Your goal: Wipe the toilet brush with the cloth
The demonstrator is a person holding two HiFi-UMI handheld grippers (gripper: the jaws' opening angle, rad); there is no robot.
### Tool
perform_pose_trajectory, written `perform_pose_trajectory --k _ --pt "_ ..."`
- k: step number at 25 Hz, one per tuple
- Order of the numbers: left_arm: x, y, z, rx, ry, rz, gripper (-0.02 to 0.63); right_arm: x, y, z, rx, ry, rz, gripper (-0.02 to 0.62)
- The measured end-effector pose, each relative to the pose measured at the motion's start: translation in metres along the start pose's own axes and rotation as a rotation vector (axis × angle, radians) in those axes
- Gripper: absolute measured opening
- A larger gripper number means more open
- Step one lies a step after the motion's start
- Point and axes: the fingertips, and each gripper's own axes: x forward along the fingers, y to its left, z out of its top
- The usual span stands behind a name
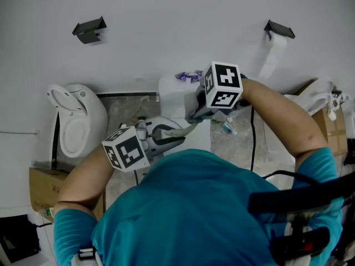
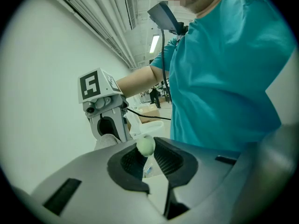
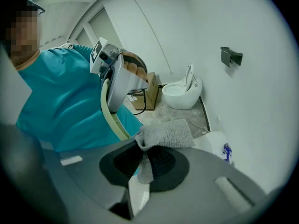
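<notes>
Toilet brush of pale green plastic, with a long curved handle, sits in the left gripper. The jaws are nearly together and pinch the handle just below its rounded knob end. In the right gripper view the handle arcs down from that gripper towards the near left. It reaches the edge of a grey knitted cloth and seems to touch it there. The brush head cannot be made out in any view.

The right gripper has its jaws pressed on a bunched fold of the cloth, and the rest fans out flat beyond the pads. From the head view both grippers are held close together in front of the person's teal shirt, the left gripper lower and to the left, the right gripper higher and angled down.

Far left on the floor stands a white toilet with its lid up, with a brown cardboard box nearer. Two dark wall brackets are fixed on the far white wall. A strip of white toilet paper hangs from the right one.
</notes>
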Motion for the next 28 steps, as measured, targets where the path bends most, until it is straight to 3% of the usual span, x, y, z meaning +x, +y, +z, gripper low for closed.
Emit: perform_pose_trajectory --k 28 --pt "-0.008 -0.005 0.015 0.028 -0.041 -0.009 0.048 -0.006 -0.033 -0.049 0.079 0.109 -0.075 0.035"
